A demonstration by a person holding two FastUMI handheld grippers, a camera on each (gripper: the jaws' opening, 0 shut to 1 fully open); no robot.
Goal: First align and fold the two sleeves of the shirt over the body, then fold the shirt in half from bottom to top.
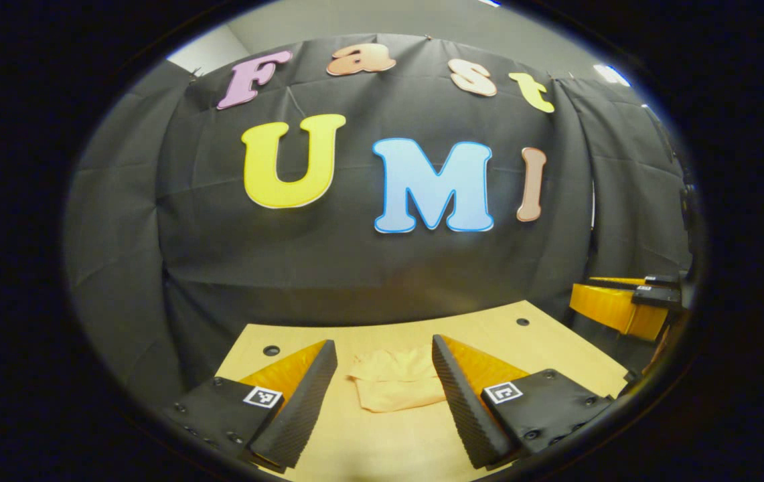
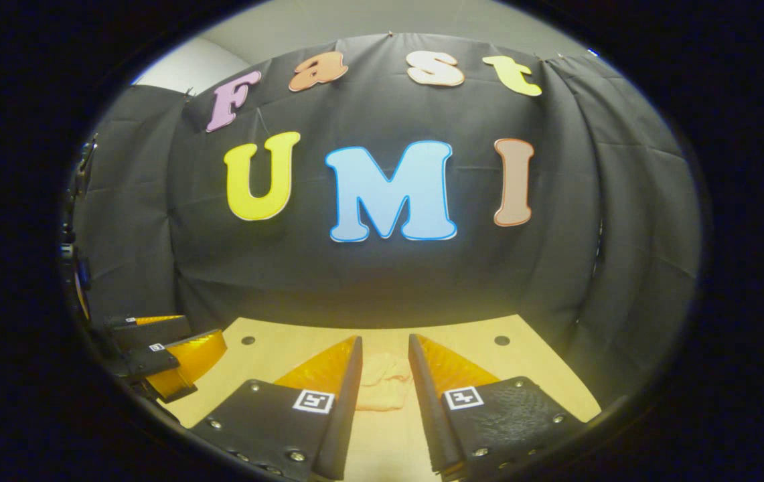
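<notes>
**Q:** Where does the shirt (image 1: 398,387) lie, and in what form?

**A:** It lies on the table (image 1: 542,348), toward the middle, as a small, compact, pale bundle with soft wrinkles near its far edge. No sleeve is seen spread to either side. The outline fits a shirt already folded sleeves-in and bottom-to-top; it also fits a shirt merely bunched and awaiting spreading. The pictures do not settle which.

**Q:** How do the two tools stand relative to it?

**A:** The left gripper (image 1: 382,381) is held above the near part of the table, jaws apart, holding nothing, with the shirt showing in the gap beyond the tips. The right gripper (image 2: 385,375) is likewise raised, jaws parted by a narrower gap and empty, the shirt (image 2: 382,385) again seen between them, farther off. Each tool appears at the edge of the other's view, so they flank the cloth, well apart from it.

**Q:** What does good handling call for here?

**A:** In judgement, thin cloth slips and drags its lower layers. Any pinch should take an edge or corner cleanly, both sides working level, so layers stay aligned rather than twisting.
</notes>
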